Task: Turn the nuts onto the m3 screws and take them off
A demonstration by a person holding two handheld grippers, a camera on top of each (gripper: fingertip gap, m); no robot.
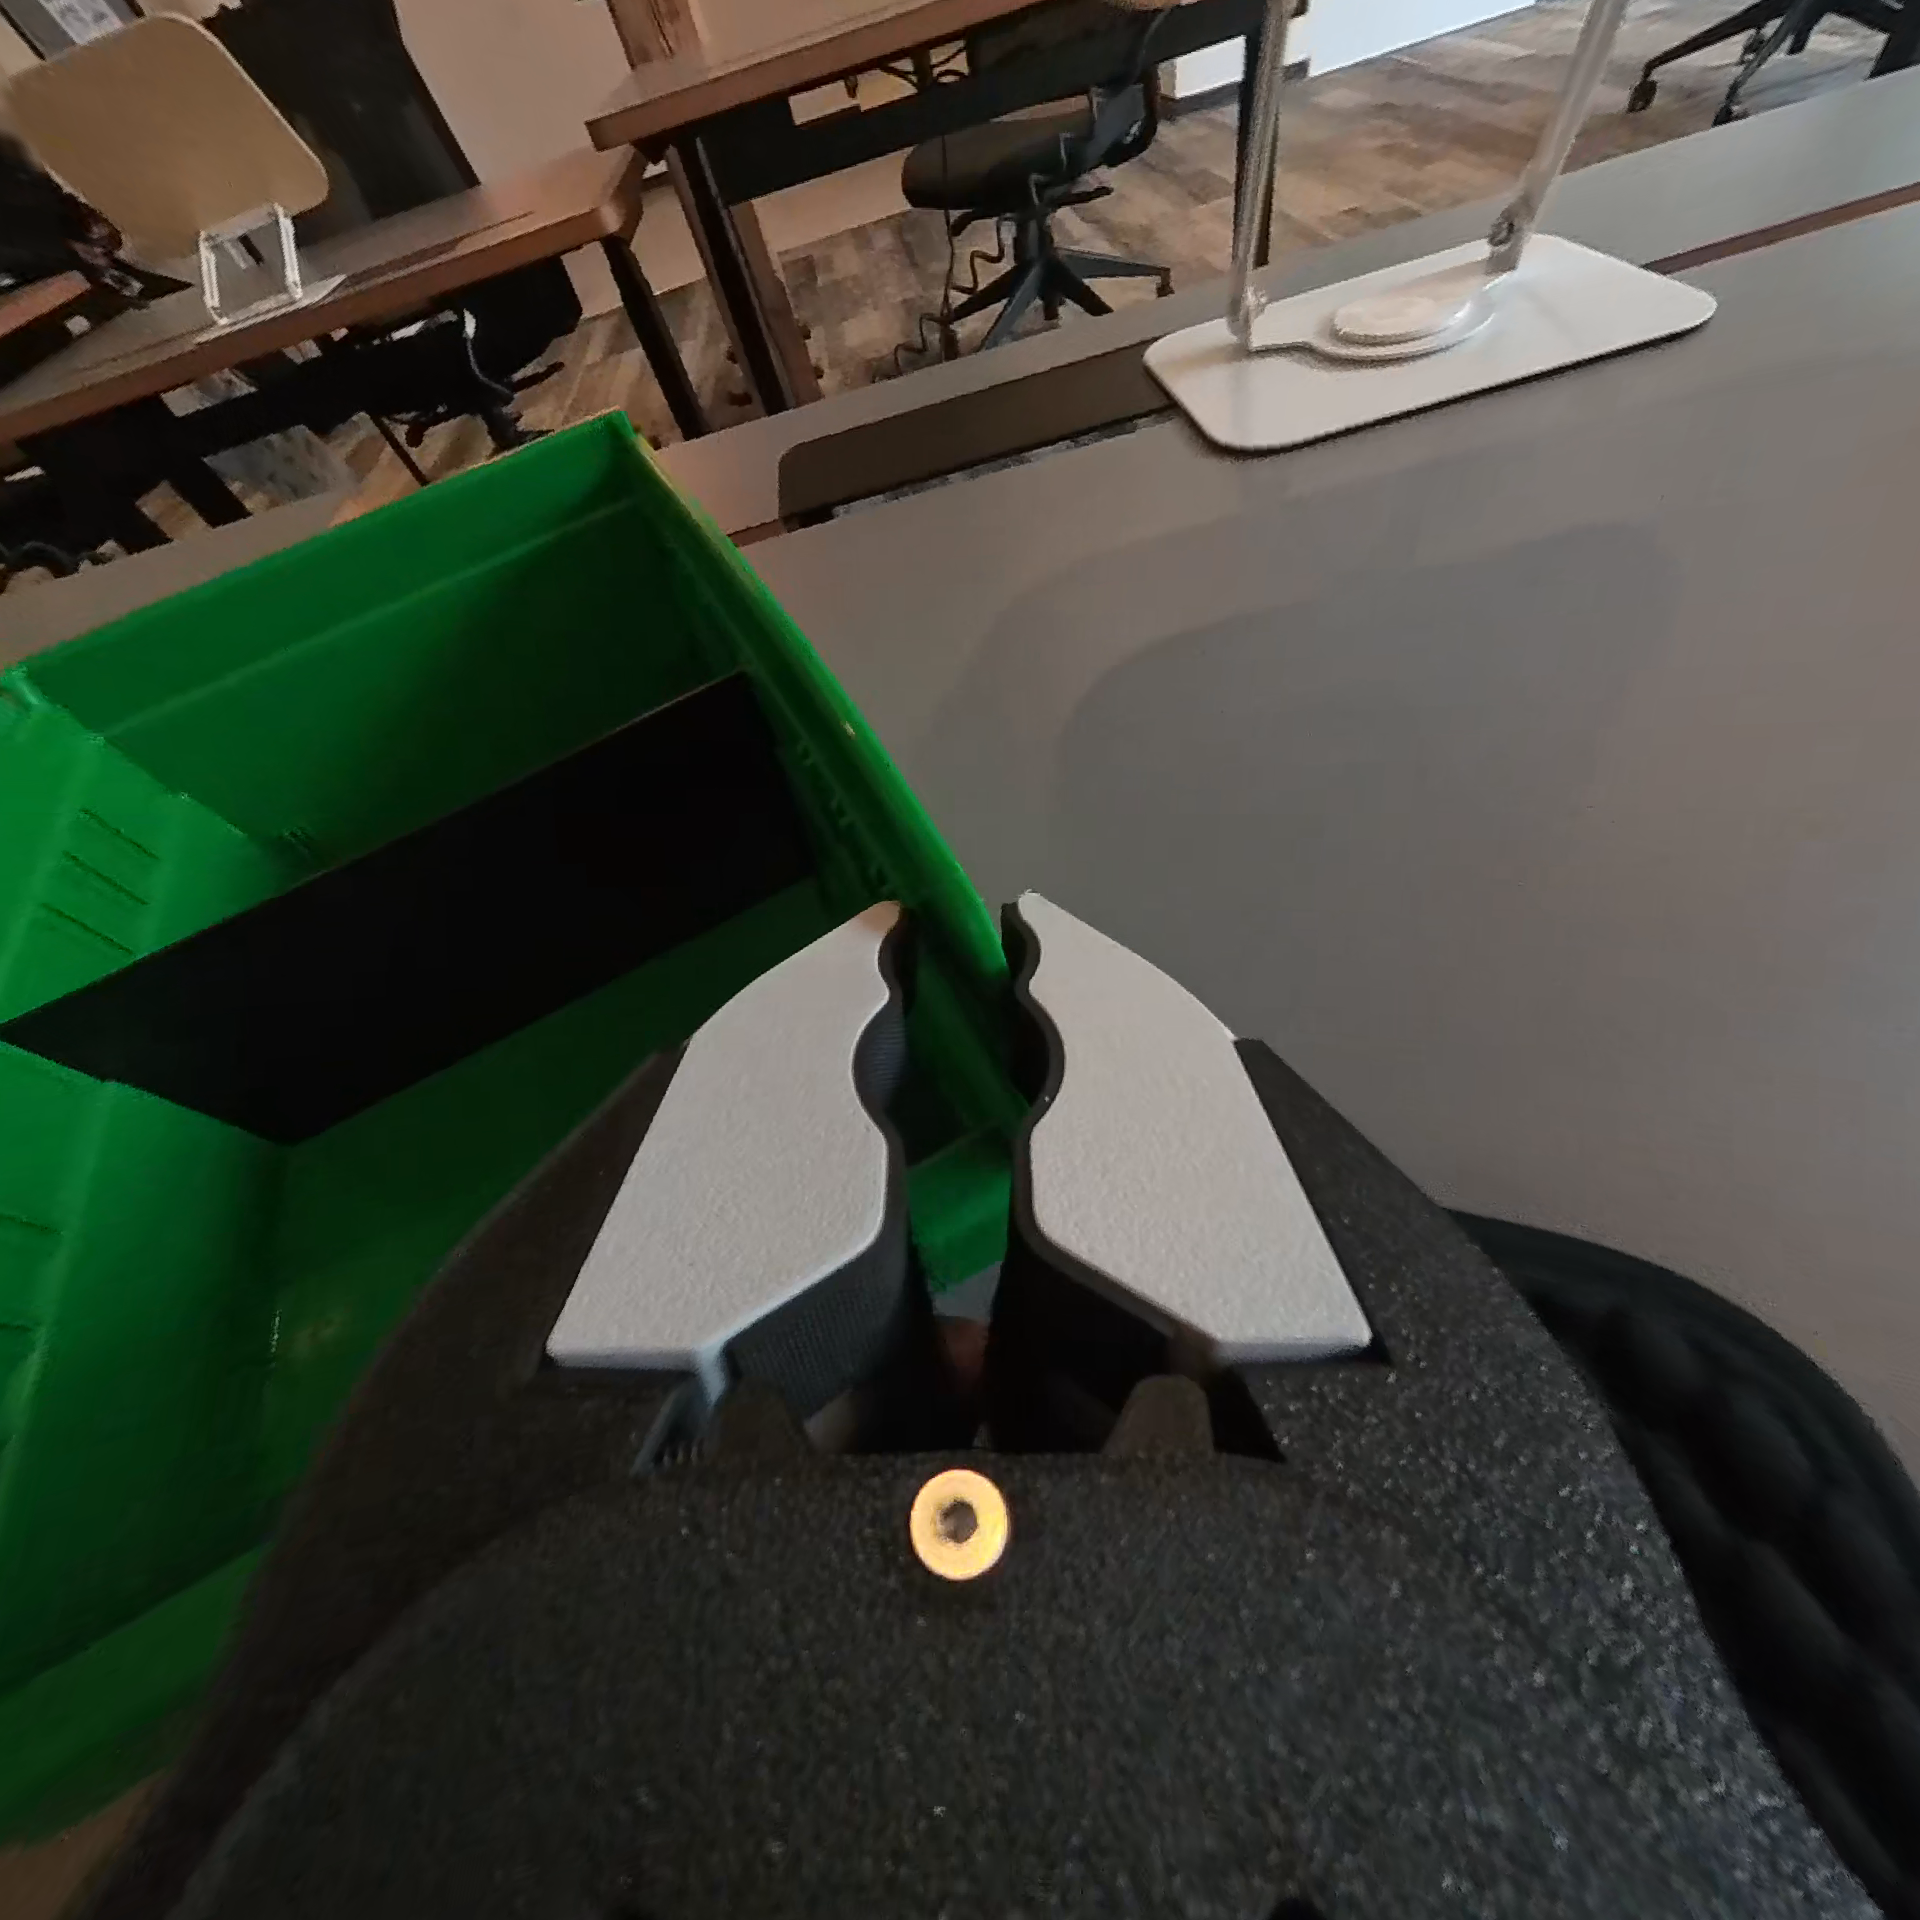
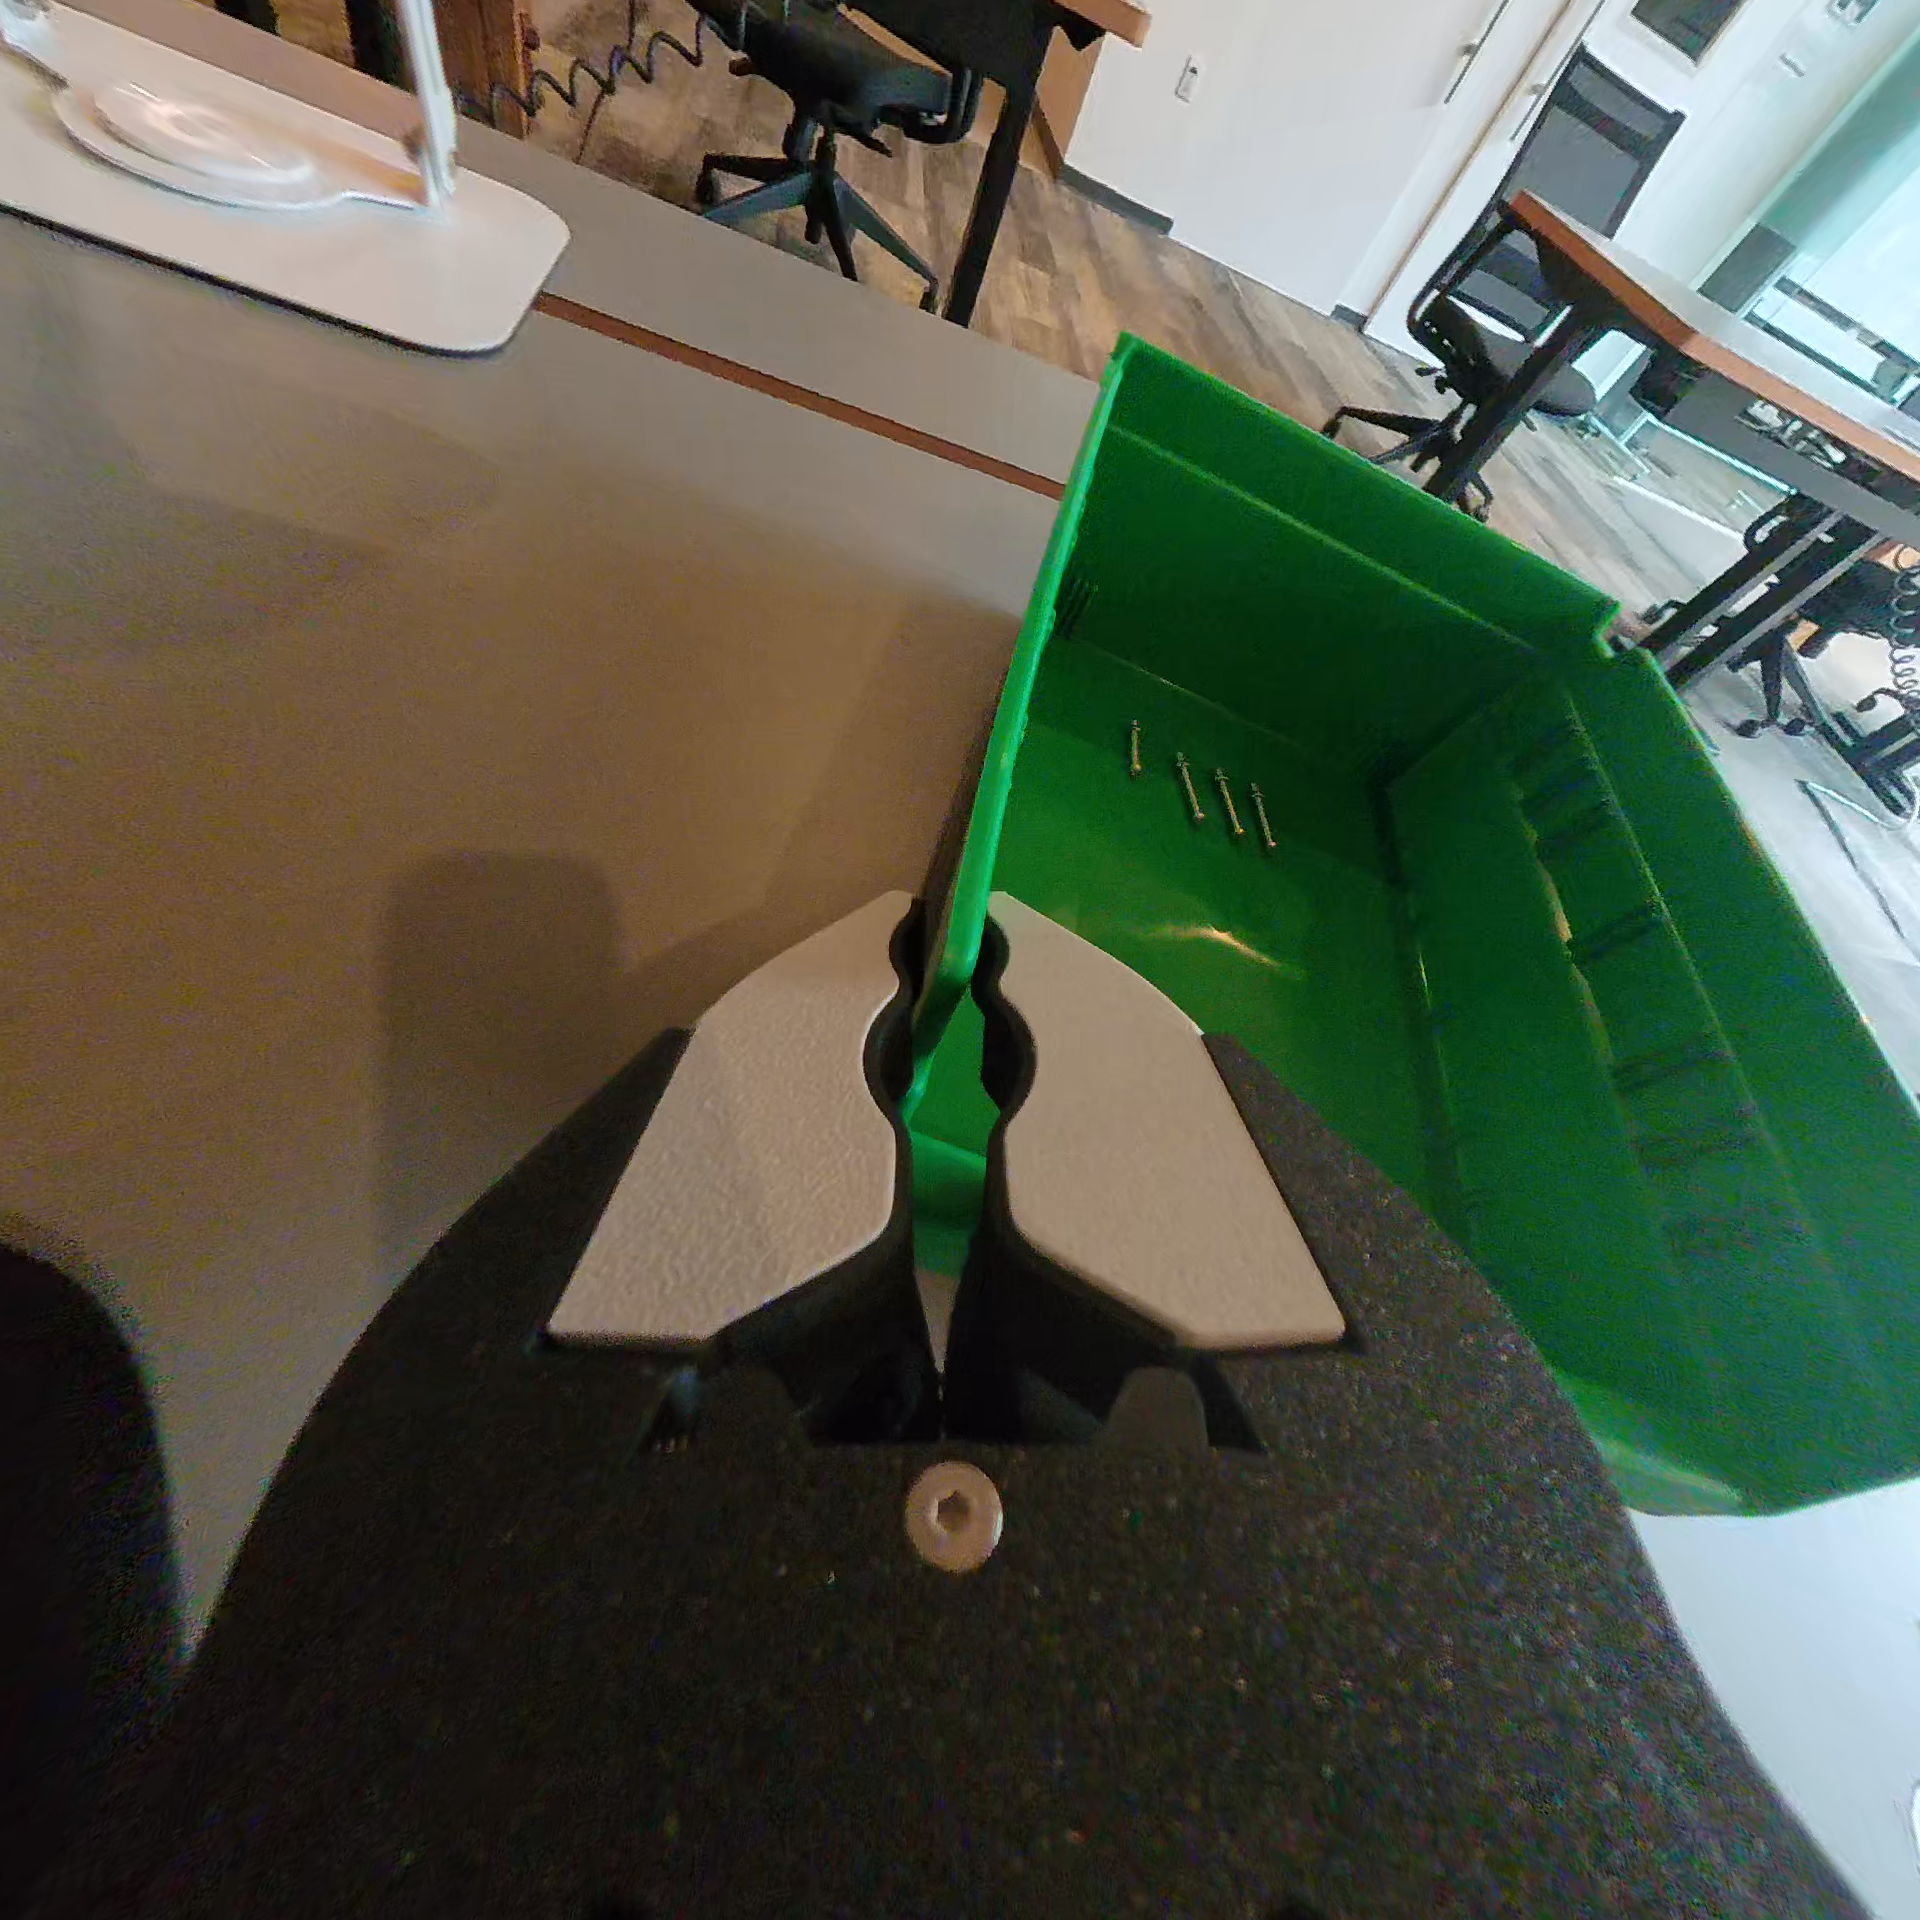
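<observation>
- Office desks and swivel chairs (image 1: 1023, 197) fill the background beyond a grey worktop (image 1: 1455, 727); a clear stand on a white base plate (image 1: 1455, 343) sits near its far edge
- A green bin (image 2: 1299, 644) is at the worktop's edge, tilted in both views; a black strip (image 1: 416, 914) crosses its inside in the left wrist view
- Left tongs (image 1: 961, 925) are clamped on one side wall of the bin; the rim runs between their pads
- Right tongs (image 2: 951, 914) are clamped on a side wall too; pads press the rim from either side
- Four screws (image 2: 1205, 795) lie side by side on the bin floor toward its back wall, well apart from the right tongs; each seems to carry a nut, though they are too small to be sure
</observation>
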